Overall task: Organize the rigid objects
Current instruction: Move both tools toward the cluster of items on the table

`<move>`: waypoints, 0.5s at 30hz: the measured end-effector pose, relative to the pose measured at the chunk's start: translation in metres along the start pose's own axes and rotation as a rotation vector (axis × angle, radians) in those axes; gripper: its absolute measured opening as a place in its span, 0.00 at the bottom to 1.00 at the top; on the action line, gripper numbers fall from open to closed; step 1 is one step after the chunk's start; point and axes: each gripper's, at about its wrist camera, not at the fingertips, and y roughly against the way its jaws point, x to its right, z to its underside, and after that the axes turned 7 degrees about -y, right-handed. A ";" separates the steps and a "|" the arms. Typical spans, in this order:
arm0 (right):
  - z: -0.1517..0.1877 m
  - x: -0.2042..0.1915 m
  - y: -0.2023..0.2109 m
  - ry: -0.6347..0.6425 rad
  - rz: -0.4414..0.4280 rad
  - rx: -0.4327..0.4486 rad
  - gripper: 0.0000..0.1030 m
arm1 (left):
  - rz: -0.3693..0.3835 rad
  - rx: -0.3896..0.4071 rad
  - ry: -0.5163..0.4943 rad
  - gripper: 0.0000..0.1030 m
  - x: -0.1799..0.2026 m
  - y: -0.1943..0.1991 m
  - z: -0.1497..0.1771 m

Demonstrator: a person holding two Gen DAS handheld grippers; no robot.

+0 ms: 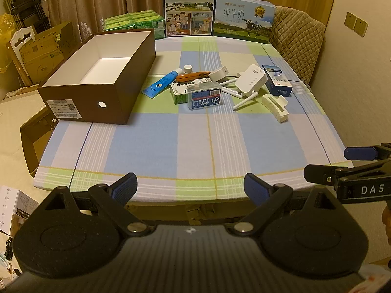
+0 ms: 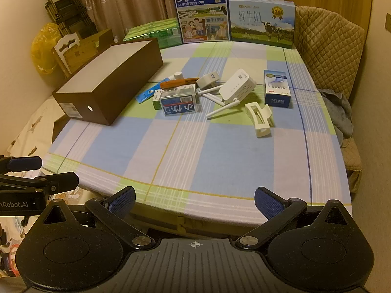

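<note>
Place: a lived-in home, likely a dining corner.
Counter: a checked tablecloth (image 1: 171,134) in blue, green and white covers it.
Far edge: two milk gift cartons (image 1: 189,7) stand upright, green packs (image 1: 133,22) to their left.
Right: a quilted chair cover (image 2: 327,46), wall sockets (image 1: 355,24).
Left: long curtains (image 1: 80,0), a folded stepladder (image 2: 66,9), cardboard boxes (image 1: 41,51) stacked near a white chair back.

Far edge: blue milk carton (image 1: 189,7) reads "纯牛奶", "始于1956". Right of it, pale milk carton (image 1: 244,18) also "纯牛奶". Grey-white adapter (image 2: 207,79) in the pile shows "2". Right gripper (image 1: 342,168) body: "DAS". Left gripper (image 2: 46,173) body: "nRobot.AI", start cut off.
</note>
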 end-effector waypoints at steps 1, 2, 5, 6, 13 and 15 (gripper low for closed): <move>0.000 0.000 0.000 0.000 0.000 -0.001 0.98 | 0.000 -0.001 0.000 0.90 0.000 -0.001 0.000; 0.000 0.000 0.000 0.000 0.000 -0.001 0.98 | 0.000 -0.002 0.000 0.90 0.000 -0.002 -0.001; -0.002 0.001 -0.004 0.000 0.000 -0.007 0.98 | 0.000 -0.007 0.001 0.90 -0.004 -0.008 -0.002; -0.004 0.001 -0.005 0.000 0.000 -0.009 0.98 | 0.000 -0.010 0.002 0.90 -0.006 -0.009 -0.004; -0.007 0.000 -0.011 0.000 0.000 -0.016 0.98 | 0.000 -0.015 0.001 0.90 -0.006 -0.009 -0.007; -0.008 0.000 -0.011 0.000 0.000 -0.017 0.98 | 0.001 -0.019 -0.001 0.90 -0.006 -0.011 -0.009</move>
